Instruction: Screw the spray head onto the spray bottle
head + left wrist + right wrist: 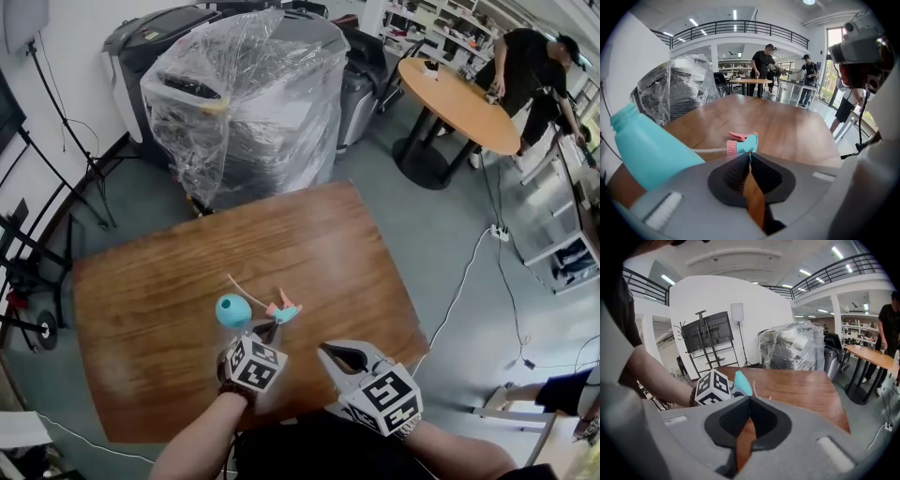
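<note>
Spray head (283, 310) — turquoise body, pink trigger and collar, pale tube trailing — lies on the bench (159, 281) just beside the turquoise spray bottle (233, 310). The left gripper (272, 327) has its jaws pressed together, tips right at the head; the right gripper (324, 352) is closed too — empty.

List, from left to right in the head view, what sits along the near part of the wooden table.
spray bottle → spray head → right tool
</note>
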### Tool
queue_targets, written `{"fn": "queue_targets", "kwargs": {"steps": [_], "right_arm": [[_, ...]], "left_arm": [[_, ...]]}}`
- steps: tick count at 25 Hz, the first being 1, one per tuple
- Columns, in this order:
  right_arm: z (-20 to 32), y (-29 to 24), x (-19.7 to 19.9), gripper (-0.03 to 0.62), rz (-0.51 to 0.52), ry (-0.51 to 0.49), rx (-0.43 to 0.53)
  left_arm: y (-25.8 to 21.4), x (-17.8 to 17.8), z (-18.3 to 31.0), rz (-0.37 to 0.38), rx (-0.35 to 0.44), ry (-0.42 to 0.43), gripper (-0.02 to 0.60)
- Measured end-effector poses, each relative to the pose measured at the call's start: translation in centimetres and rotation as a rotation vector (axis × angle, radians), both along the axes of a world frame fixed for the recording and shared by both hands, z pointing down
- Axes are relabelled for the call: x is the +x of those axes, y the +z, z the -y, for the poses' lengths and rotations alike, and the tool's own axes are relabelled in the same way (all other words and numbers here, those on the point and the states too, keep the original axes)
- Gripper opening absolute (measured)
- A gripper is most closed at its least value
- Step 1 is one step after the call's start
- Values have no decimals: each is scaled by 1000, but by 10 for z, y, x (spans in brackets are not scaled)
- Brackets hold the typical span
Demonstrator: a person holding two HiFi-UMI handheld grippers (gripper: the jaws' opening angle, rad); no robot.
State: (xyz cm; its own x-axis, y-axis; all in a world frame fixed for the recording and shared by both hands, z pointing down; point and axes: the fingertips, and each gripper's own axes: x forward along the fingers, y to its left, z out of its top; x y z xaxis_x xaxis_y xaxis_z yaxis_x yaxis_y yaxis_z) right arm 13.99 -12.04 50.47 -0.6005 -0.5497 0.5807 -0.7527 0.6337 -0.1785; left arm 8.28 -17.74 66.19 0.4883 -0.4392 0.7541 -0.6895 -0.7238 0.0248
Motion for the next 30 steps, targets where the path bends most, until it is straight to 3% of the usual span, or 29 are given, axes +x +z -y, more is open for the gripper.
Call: {"fn": "queue_targets", "kwargs": {"steps": [12,13,15,24,30], "right_arm": [[10,-19,-2,-7,-205,-60,211],[11,-21,-3,57,-228,-74,230],[11,-26,-5,86,-281,-100,273],[13,-40,-35,194,-672,-358,553],[22,-44,-48,207,-878,-500,710]], "left_arm": [[-85,18,-1,-219,1,96,26],[-94,20,-3,-245,-5,107,26],[-111,23,-7,-297,-25,127,26],[-176,19,-19,-444,-125,196,26],[-207,20,-34,-540,-197,266,26]]}}
